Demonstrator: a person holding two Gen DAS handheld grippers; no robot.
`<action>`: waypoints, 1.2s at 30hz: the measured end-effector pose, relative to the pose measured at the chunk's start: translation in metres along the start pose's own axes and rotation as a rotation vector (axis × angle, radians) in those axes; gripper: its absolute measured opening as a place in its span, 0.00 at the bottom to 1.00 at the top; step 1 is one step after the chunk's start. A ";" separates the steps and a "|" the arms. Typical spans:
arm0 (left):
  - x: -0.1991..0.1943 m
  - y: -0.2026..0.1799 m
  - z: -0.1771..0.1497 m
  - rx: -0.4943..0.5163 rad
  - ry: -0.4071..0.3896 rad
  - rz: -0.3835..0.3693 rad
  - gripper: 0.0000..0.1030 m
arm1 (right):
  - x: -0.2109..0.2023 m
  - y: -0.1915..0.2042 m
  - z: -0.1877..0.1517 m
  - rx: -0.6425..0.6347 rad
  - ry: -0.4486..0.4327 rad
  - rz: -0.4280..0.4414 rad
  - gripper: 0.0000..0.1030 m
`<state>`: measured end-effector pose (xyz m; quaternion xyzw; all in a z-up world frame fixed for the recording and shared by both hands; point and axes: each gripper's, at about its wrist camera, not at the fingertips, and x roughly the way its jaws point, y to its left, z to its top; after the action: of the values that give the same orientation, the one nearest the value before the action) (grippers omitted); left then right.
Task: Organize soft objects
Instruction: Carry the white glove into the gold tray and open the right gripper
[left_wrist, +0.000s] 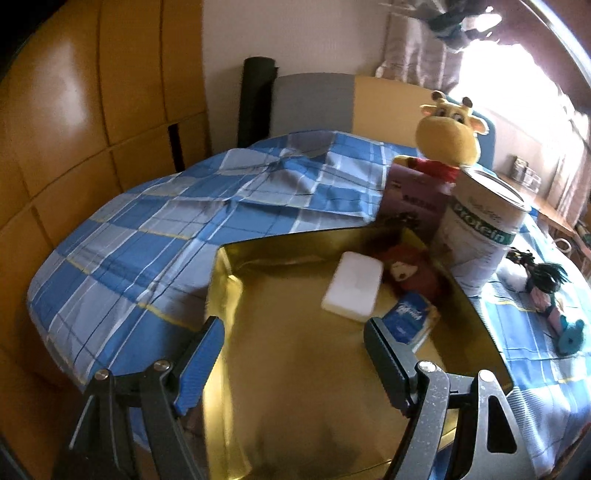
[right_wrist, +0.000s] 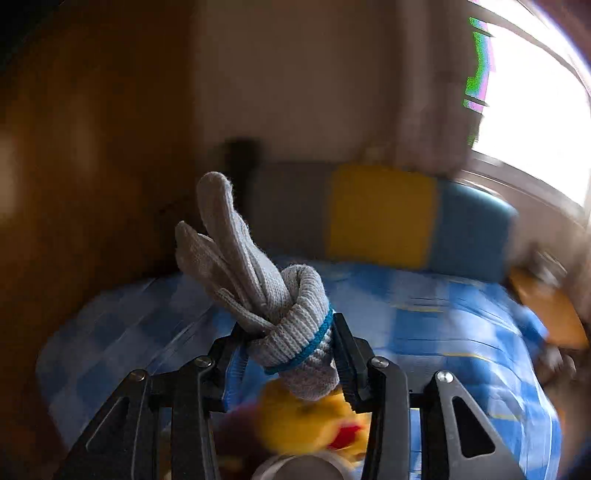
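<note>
Left wrist view first: the left gripper (left_wrist: 291, 350) has its jaws spread wide with nothing between them, hanging over a shiny gold box (left_wrist: 258, 369) that sits on the bed with the blue checked cover (left_wrist: 147, 229). Inside the box, toward its far right corner, there's a white foam-looking block (left_wrist: 352, 291), a brown plush toy (left_wrist: 406, 273) just right of it, and a small blue packet (left_wrist: 408, 319) nearer the camera. Right of the box stands a can marked "protein" (left_wrist: 484, 229), with a pinkish carton (left_wrist: 413, 199) behind it and a yellow plush giraffe (left_wrist: 448, 136) poking up at the back. Further right on the bedcover lies a small doll with dark hair (left_wrist: 546, 291). Right wrist view is pretty blurry, but the right gripper (right_wrist: 286, 347) is clearly clamped narrow on a knotted grey knit glove with a blue band (right_wrist: 280, 314), held up above the bed, fingers of the glove sticking up to the left. Below it you can make out the yellow plush as a smear.
</note>
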<state>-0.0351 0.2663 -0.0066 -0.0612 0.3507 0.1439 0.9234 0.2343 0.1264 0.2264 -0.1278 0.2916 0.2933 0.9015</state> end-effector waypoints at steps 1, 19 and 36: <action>0.000 0.005 -0.001 -0.011 0.001 0.011 0.76 | 0.008 0.023 -0.013 -0.045 0.033 0.038 0.41; 0.011 0.056 -0.019 -0.143 0.060 0.126 0.76 | 0.020 0.130 -0.291 -0.258 0.453 0.132 0.41; 0.011 0.035 -0.022 -0.107 0.071 0.121 0.78 | 0.042 0.140 -0.328 -0.255 0.469 -0.005 0.47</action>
<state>-0.0516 0.2974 -0.0307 -0.0941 0.3779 0.2155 0.8955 0.0301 0.1253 -0.0684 -0.3057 0.4527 0.2878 0.7866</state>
